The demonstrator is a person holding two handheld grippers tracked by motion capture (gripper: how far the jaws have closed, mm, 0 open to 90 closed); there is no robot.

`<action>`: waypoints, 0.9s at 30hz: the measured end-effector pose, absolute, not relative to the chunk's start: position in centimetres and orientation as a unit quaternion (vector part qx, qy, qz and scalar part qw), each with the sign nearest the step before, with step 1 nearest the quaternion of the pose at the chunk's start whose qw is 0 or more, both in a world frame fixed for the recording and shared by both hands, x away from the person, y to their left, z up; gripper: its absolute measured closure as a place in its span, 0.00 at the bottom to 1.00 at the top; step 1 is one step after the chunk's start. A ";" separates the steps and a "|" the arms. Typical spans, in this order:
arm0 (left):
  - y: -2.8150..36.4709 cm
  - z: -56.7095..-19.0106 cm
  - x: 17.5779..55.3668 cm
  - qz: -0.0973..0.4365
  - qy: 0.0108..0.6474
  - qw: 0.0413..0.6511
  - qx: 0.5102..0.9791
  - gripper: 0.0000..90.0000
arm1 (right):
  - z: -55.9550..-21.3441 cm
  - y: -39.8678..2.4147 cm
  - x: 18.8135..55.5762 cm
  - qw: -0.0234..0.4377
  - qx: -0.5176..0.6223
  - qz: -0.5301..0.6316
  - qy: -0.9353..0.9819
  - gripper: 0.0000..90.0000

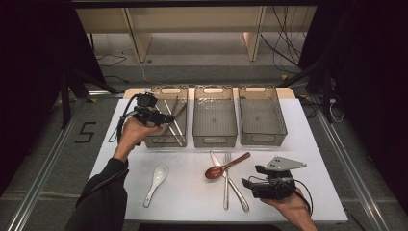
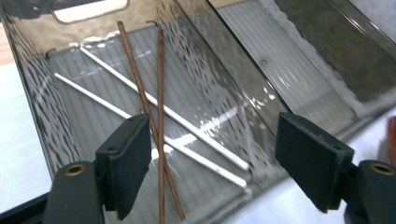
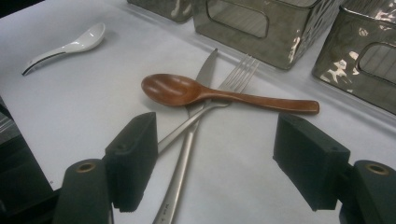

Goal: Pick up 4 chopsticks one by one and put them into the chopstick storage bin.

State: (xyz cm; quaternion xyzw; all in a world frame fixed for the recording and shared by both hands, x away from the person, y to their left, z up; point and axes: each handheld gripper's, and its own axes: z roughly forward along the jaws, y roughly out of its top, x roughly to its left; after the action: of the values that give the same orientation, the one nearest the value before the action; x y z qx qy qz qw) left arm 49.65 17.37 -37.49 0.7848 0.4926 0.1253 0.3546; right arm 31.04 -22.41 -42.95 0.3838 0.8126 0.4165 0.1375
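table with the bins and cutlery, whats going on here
A person is sorting utensils into three clear bins. The left gripper hangs open over the left bin, where two brown chopsticks and two white chopsticks lie. The right gripper waits open near the wooden spoon, knife and fork, piled crosswise on the table. A white spoon lies apart.

Grey carpeted floor (image 1: 45, 159) surrounds a white-topped rectangular table (image 1: 192, 192) at frame centre. Pale wooden furniture legs (image 1: 137, 41) stand at upper centre. Black cables (image 1: 284, 43) trail at upper right. A black numeral marking (image 1: 84, 132) lies at left. Dark screens (image 1: 29, 72) flank both edges.
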 end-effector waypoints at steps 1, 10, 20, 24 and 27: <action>17.4 -37.5 49.3 0.125 0.492 0.358 0.783 0.28 | -42.9 -22.4 31.0 0.138 0.384 0.416 0.813 0.35; 18.1 -38.3 46.4 0.116 0.495 0.353 0.785 0.26 | -43.0 -22.5 31.0 0.137 0.385 0.417 0.812 0.35; 18.7 -39.3 43.3 0.109 0.489 0.339 0.796 0.24 | -43.1 -22.4 31.1 0.136 0.384 0.417 0.813 0.35; 18.9 -40.2 42.4 0.103 0.493 0.322 0.802 0.24 | -43.1 -22.4 31.1 0.135 0.384 0.417 0.813 0.35; 18.9 -40.6 41.7 0.100 0.499 0.314 0.801 0.23 | -43.2 -22.4 31.1 0.134 0.383 0.418 0.813 0.35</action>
State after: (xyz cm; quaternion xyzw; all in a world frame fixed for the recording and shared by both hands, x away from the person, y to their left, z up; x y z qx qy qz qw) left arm 41.72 18.95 -40.59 0.8011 0.4994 0.0999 0.3144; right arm 31.07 -22.41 -43.15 0.3830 0.8128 0.4180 0.1342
